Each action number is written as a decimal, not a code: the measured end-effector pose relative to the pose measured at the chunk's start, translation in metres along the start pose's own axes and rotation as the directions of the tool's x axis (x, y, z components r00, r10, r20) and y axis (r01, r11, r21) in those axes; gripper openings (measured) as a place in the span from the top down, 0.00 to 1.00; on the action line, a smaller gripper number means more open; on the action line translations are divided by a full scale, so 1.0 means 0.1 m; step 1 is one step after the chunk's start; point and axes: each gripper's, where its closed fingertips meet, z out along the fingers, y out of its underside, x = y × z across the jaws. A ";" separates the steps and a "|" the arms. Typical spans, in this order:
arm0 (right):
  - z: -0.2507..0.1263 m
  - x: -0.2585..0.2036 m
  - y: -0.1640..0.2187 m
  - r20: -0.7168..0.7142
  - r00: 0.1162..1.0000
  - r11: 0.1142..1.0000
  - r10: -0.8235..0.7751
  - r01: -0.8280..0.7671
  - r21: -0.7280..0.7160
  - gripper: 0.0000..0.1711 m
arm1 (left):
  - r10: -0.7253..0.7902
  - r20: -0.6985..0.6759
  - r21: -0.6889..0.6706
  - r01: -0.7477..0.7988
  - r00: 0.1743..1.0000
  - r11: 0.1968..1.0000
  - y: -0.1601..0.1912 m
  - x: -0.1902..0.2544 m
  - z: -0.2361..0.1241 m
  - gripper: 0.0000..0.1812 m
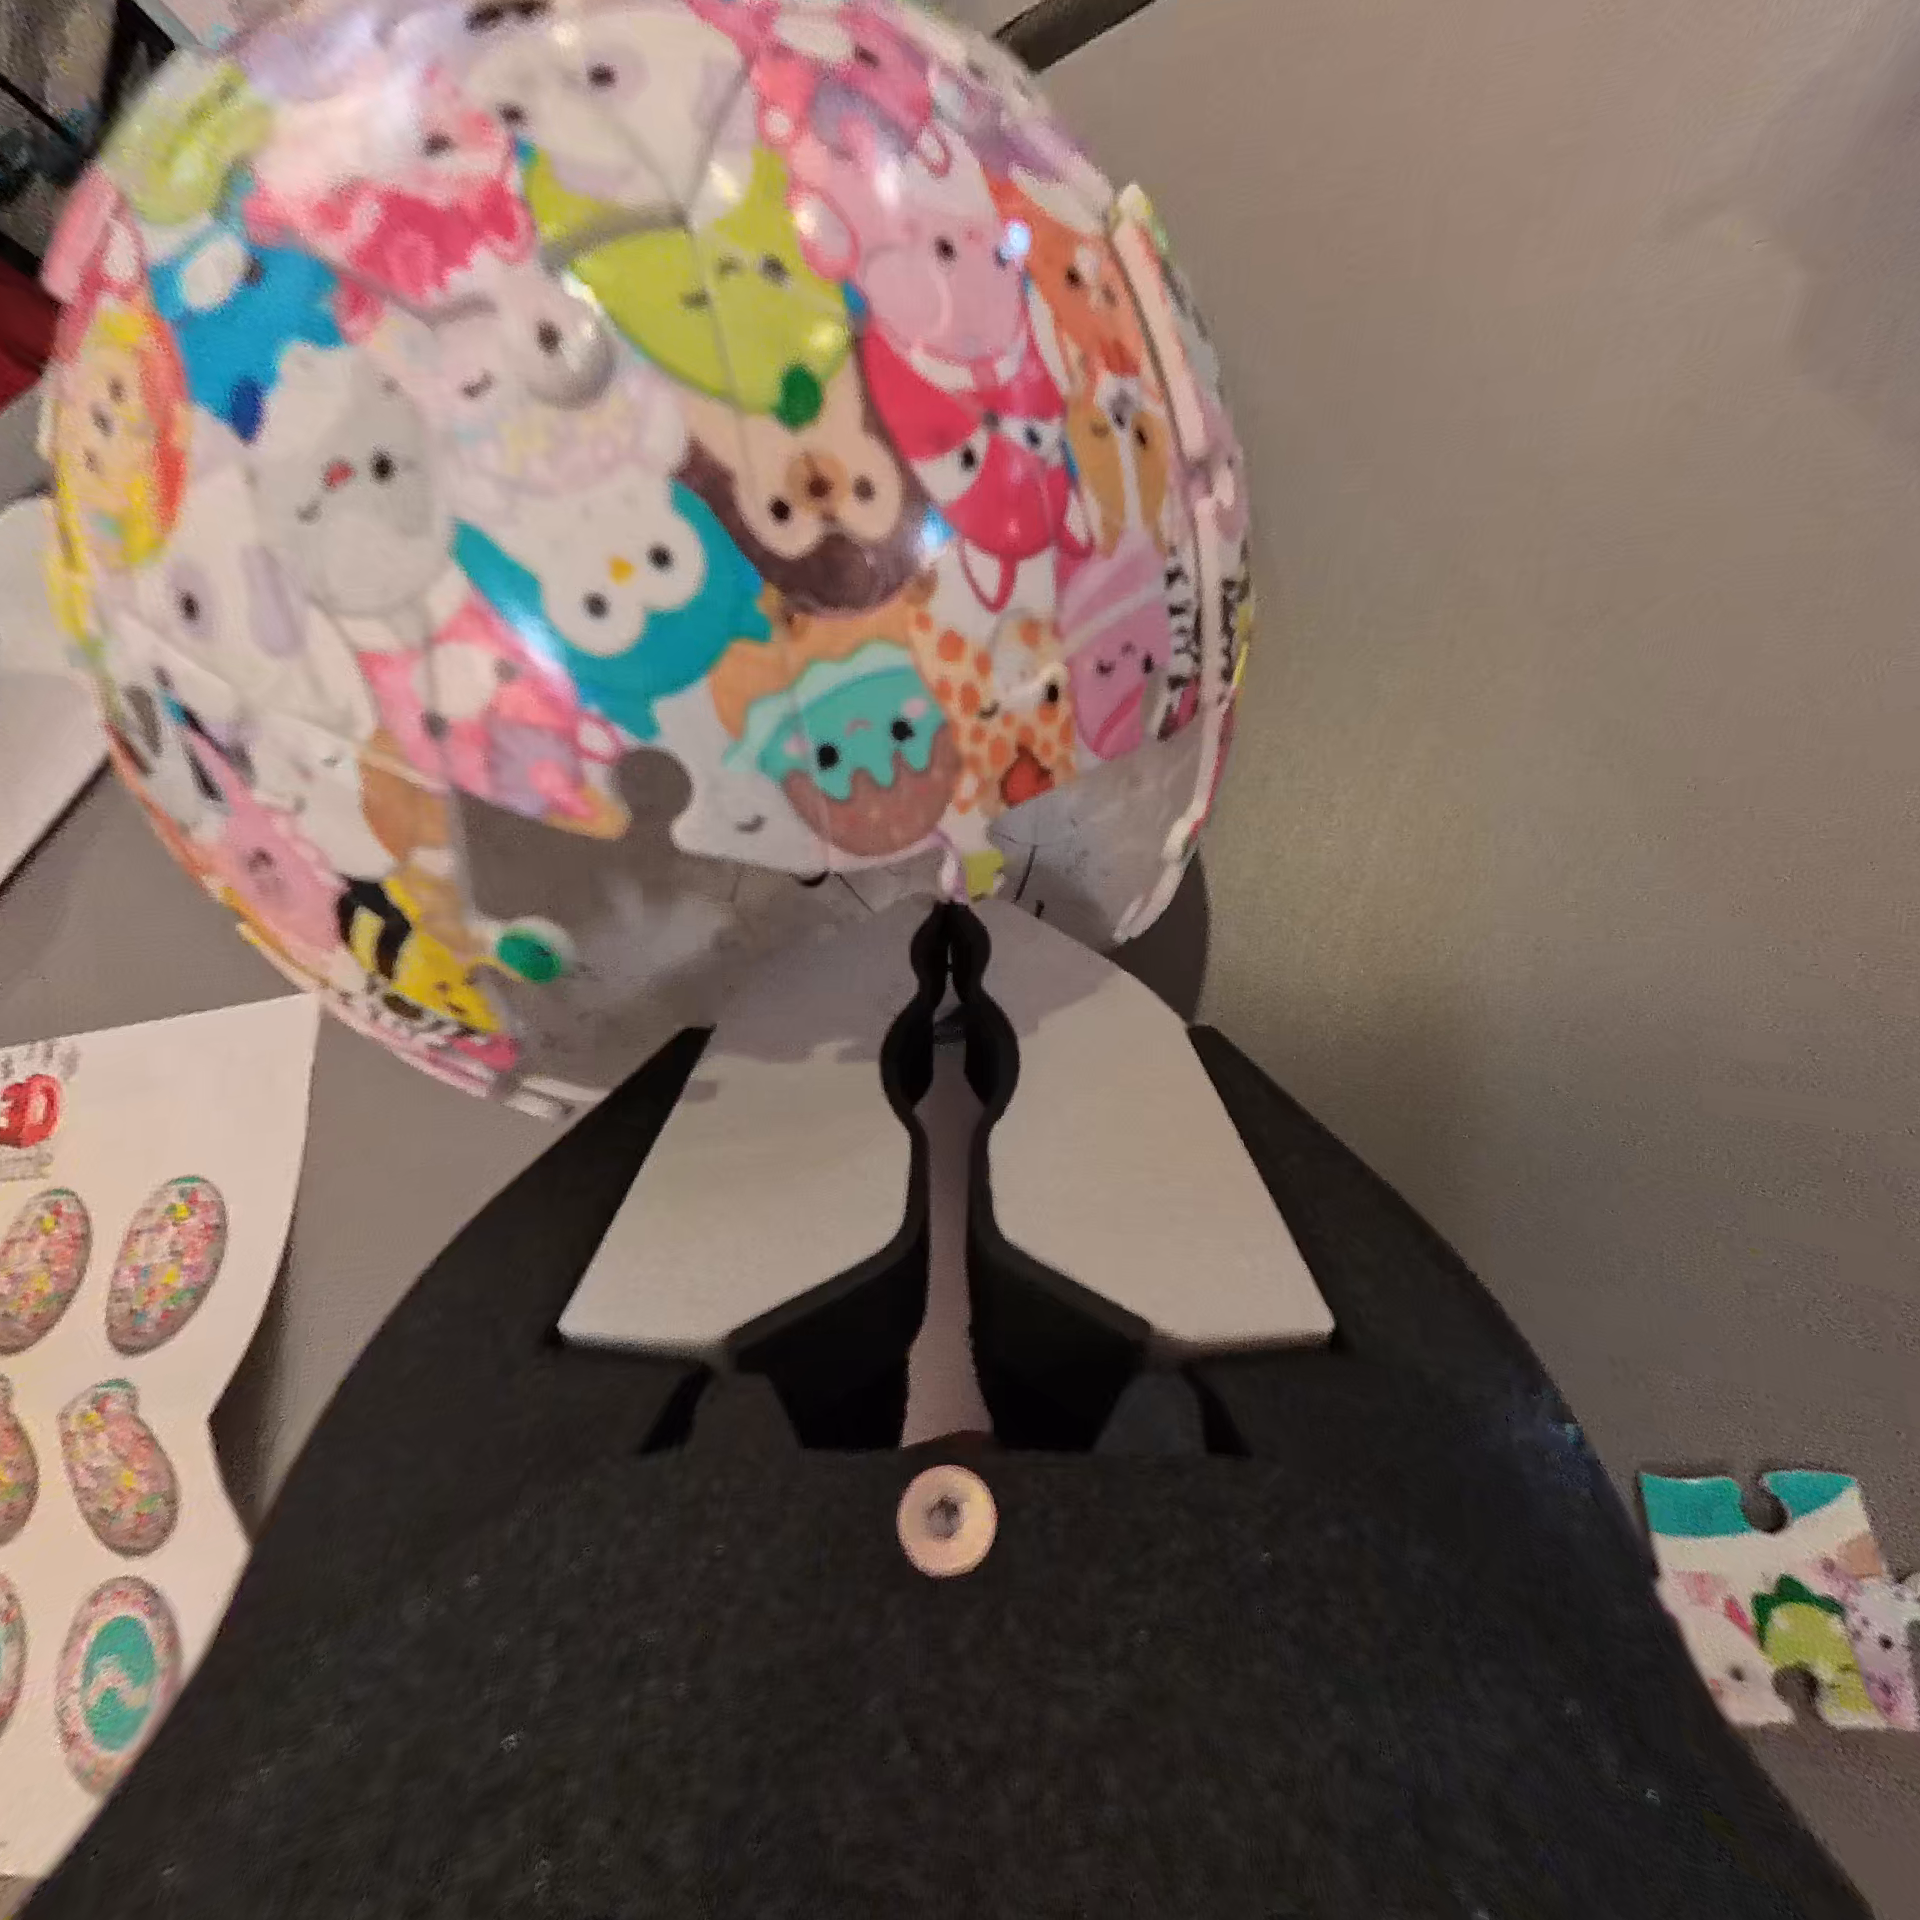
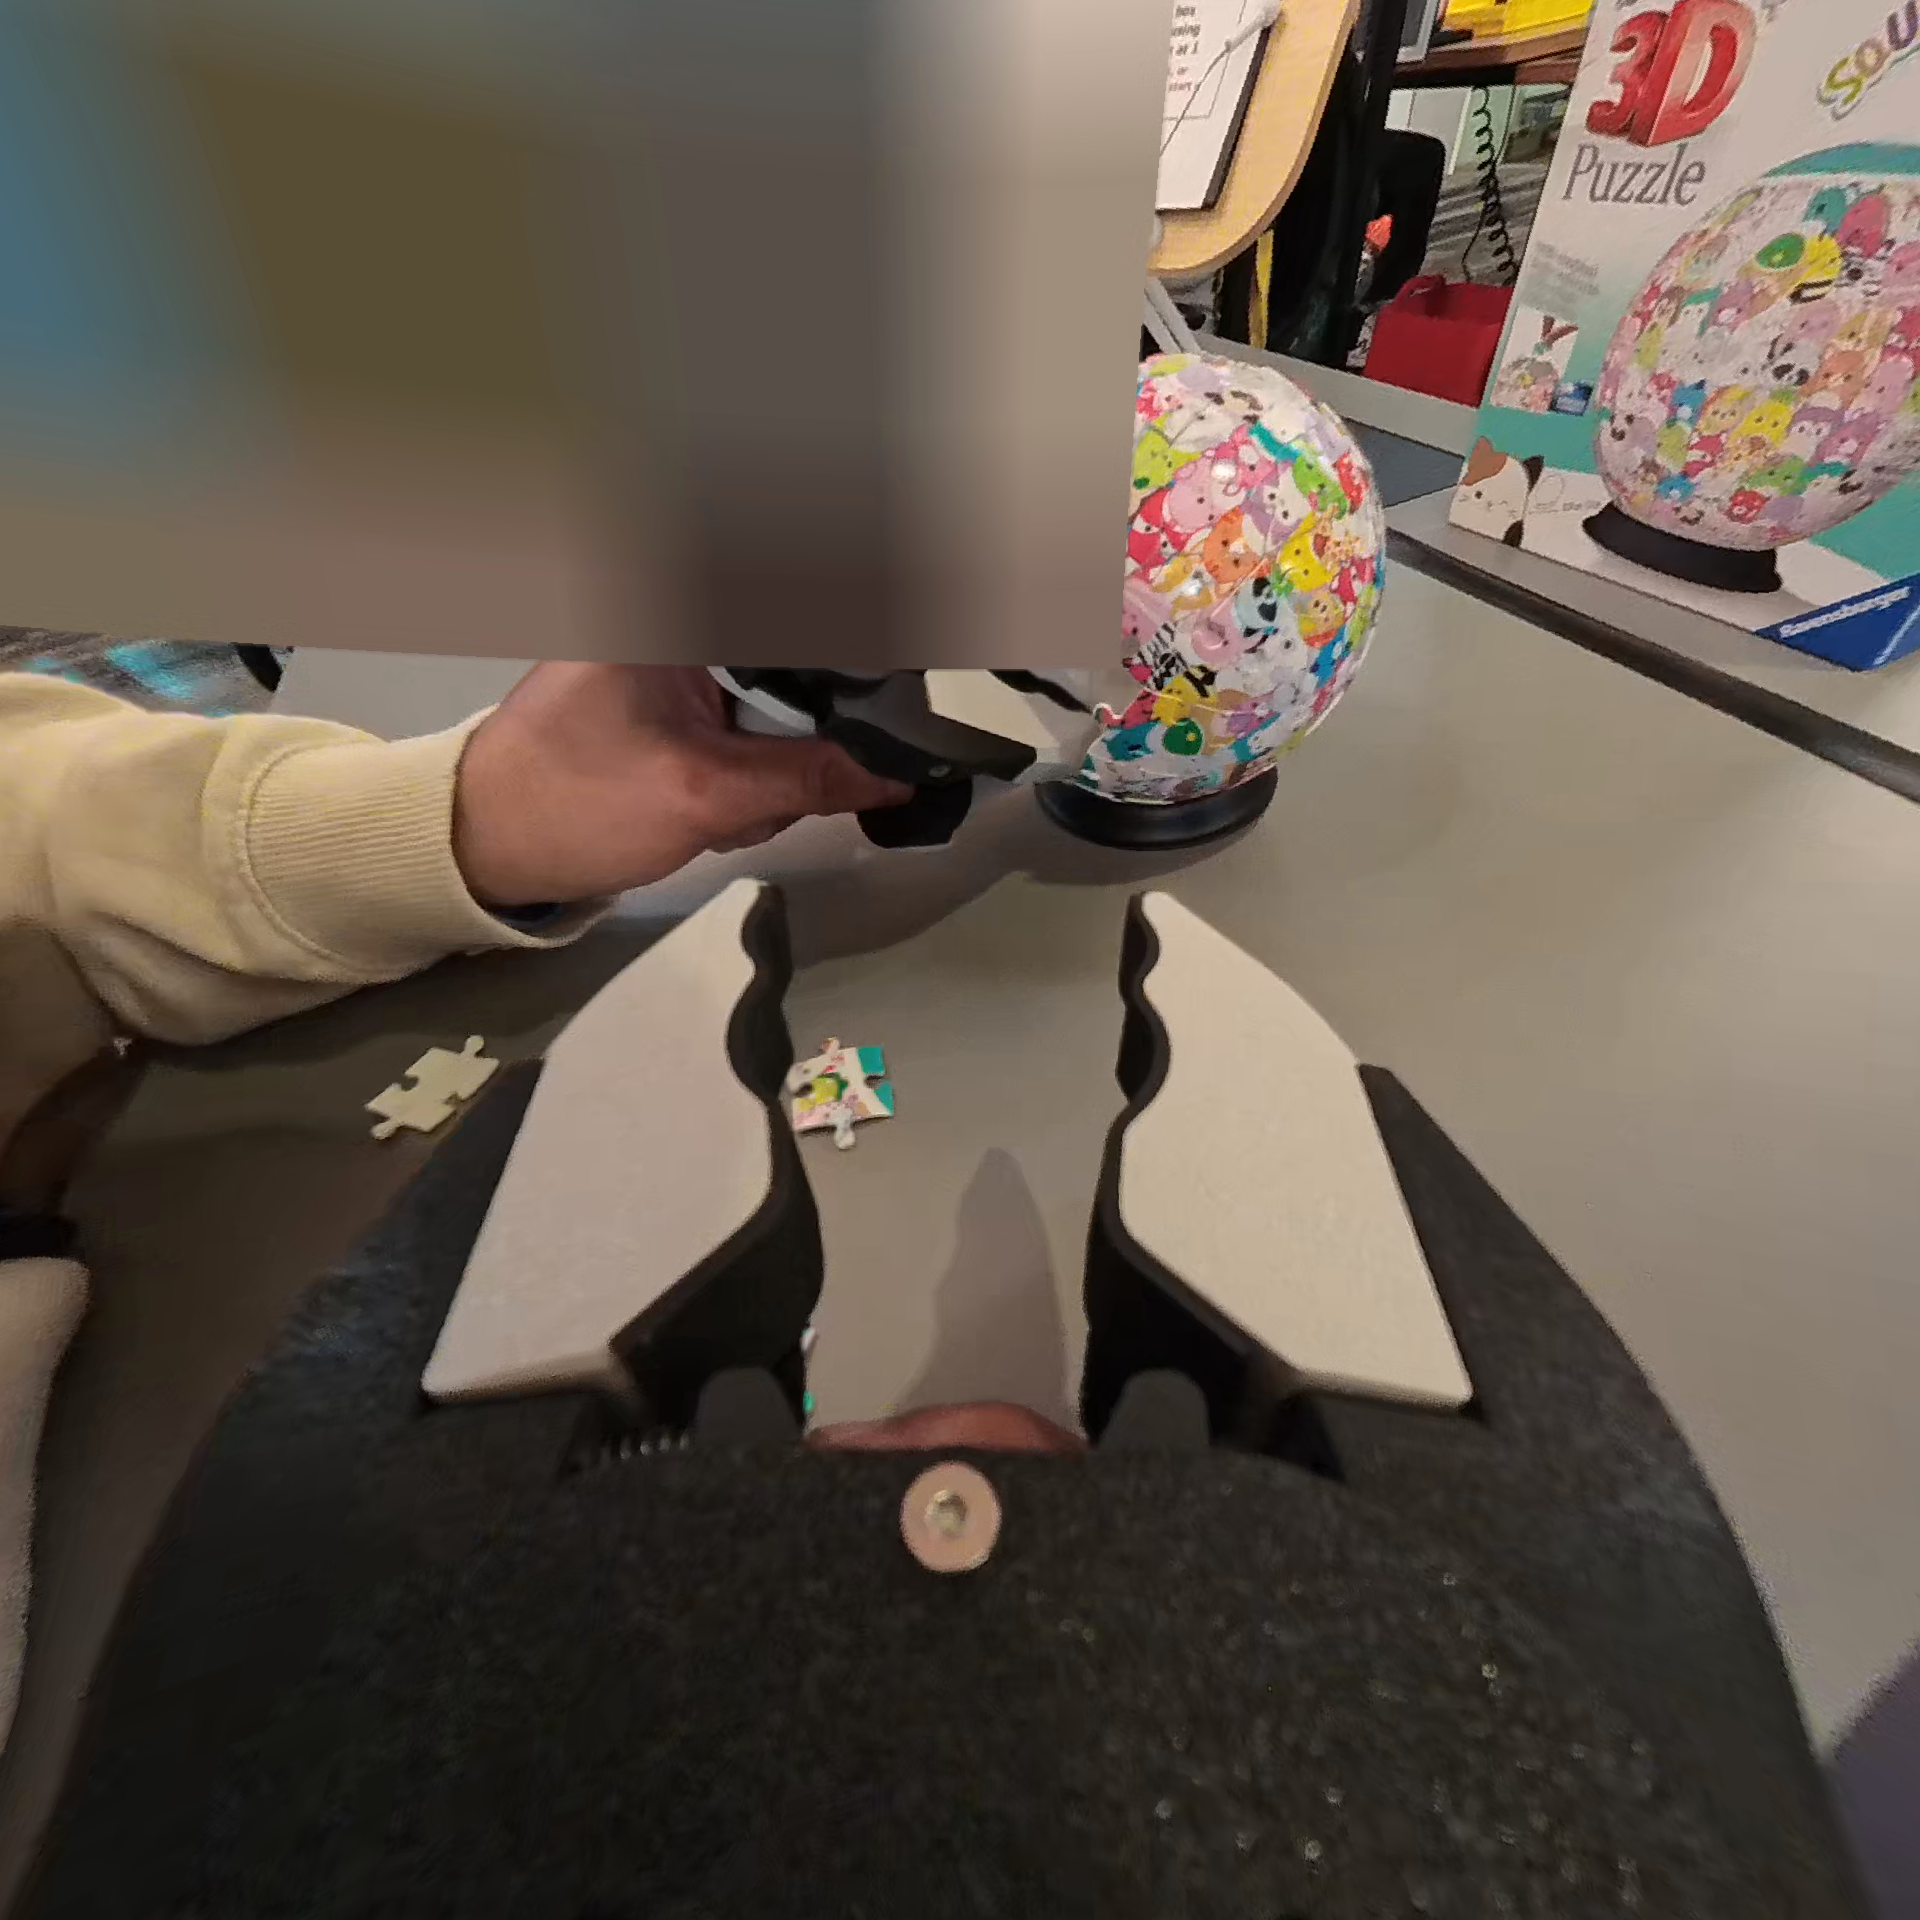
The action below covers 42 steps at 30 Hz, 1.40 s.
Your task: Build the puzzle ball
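Puzzle ball [image 1: 644, 499], glossy sphere printed with many-coloured cartoon animals, sitting on round black stand [image 2: 1158, 816] on grey bench [image 2: 1507, 1039], unfinished, grey gap showing along lower edge. Left gripper [image 1: 948, 940] reaching up to that lower edge, black fingers [image 1: 920, 1039] pressed nearly together, tips at gap's rim; whether pinching ball's edge, cannot tell. Right gripper [image 2: 951, 914] hovering low over bench, fingers [image 2: 764, 997] spread wide and holding nothing. Loose printed puzzle piece [image 2: 840, 1086] lying flat on bench beneath and between those fingers, nearer the left one. Pale piece [image 2: 431, 1086], face down, lying well to its left. Colourful puzzle box [image 2: 1704, 343] standing behind ball. Printed instruction sheet [image 1: 114, 1299] lying beside left gripper.
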 end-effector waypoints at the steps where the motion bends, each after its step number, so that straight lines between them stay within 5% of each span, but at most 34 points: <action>1: 0.00 -0.01 0.00 0.007 1.000 1.000 0.005 -0.005 -0.002 0.64 | -0.016 -0.002 -0.003 0.016 1.000 1.000 0.01 0.01 0.00 1.00; 20: 0.05 -0.15 0.02 0.054 0.999 1.000 -0.002 0.003 -0.015 0.64 | -0.022 0.016 -0.023 0.022 1.000 0.999 0.02 0.01 0.01 1.00; 28: 0.08 -0.01 0.08 -0.020 0.988 0.985 -0.153 0.151 -0.078 0.66 | 0.048 -0.051 0.070 -0.045 0.998 0.997 0.04 0.03 -0.52 1.00; 34: 0.46 -0.08 0.10 -0.089 0.807 0.790 -0.584 0.539 -0.292 0.48 | 0.133 -0.208 0.158 -0.101 0.969 0.982 0.13 -0.57 -1.01 1.00; 38: 0.83 -0.21 0.08 -0.053 0.748 0.692 -0.662 0.583 -0.425 0.59 | 0.169 -0.278 0.235 -0.104 0.946 0.966 0.46 -0.90 -1.36 1.00; 42: 1.22 -0.14 0.19 -0.024 0.716 0.606 -0.698 0.572 -0.553 0.58 | 0.190 -0.232 0.276 -0.123 0.954 0.953 0.97 -1.11 -1.58 0.96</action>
